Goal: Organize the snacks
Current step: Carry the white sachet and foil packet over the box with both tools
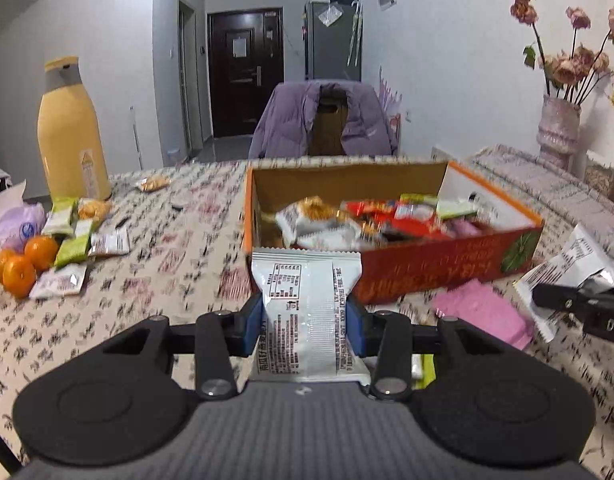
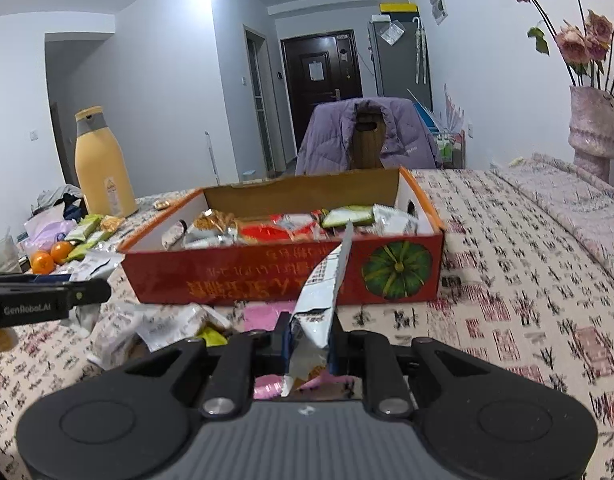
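An open red and orange cardboard box (image 1: 447, 268) holds several snack packets; it also shows in the right wrist view (image 2: 267, 280). My left gripper (image 1: 305, 320) is shut on a white snack packet (image 1: 303, 300), held upright just short of the box's near wall. My right gripper (image 2: 309, 340) is shut on another white snack packet (image 2: 323, 292), held edge-on above the table in front of the box. That right gripper and its packet (image 1: 563, 272) show at the right edge of the left wrist view. Loose packets (image 2: 163, 324) lie on the table below the box.
A yellow bottle (image 1: 71, 132), oranges (image 1: 23, 264) and green and white packets (image 1: 75, 240) sit at the table's left. A pink cloth (image 1: 483, 312) lies in front of the box. A vase of dried roses (image 2: 591, 132) stands far right. A chair with a purple jacket (image 1: 327, 120) is behind the table.
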The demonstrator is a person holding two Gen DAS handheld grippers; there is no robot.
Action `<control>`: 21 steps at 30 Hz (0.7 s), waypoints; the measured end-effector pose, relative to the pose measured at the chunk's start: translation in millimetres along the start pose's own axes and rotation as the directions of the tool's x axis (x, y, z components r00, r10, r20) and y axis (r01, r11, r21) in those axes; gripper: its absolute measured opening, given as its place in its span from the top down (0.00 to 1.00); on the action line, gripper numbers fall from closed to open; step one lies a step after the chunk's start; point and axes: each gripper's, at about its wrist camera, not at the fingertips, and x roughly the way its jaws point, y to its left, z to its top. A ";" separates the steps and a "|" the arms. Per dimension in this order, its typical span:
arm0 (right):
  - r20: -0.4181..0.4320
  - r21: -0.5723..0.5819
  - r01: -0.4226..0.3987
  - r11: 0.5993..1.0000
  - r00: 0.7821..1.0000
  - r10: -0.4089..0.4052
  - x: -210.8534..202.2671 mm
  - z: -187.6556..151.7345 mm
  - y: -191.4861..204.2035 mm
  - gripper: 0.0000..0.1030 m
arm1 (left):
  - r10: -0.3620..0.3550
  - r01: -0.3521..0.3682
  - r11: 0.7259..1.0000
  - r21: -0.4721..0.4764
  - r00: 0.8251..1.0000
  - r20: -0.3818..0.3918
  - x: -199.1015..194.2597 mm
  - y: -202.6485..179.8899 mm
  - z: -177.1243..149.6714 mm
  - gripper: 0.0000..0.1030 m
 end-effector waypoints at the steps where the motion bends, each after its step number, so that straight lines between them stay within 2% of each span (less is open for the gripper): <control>1: 0.008 -0.006 -0.001 1.000 1.000 0.001 0.4 3.9 1.6 0.84 | -0.001 0.001 1.000 -0.002 1.000 0.009 0.4 -0.6 3.9 0.59; 10: 0.082 -0.057 -0.001 0.998 0.997 0.006 18.7 46.3 9.8 0.84 | -0.025 0.026 1.000 -0.013 0.996 0.090 13.6 -12.6 46.7 0.59; 21: 0.109 -0.079 0.015 0.997 0.994 -0.006 64.6 94.0 5.2 0.84 | -0.016 0.021 0.999 -0.031 0.992 0.129 53.6 -19.4 86.4 0.59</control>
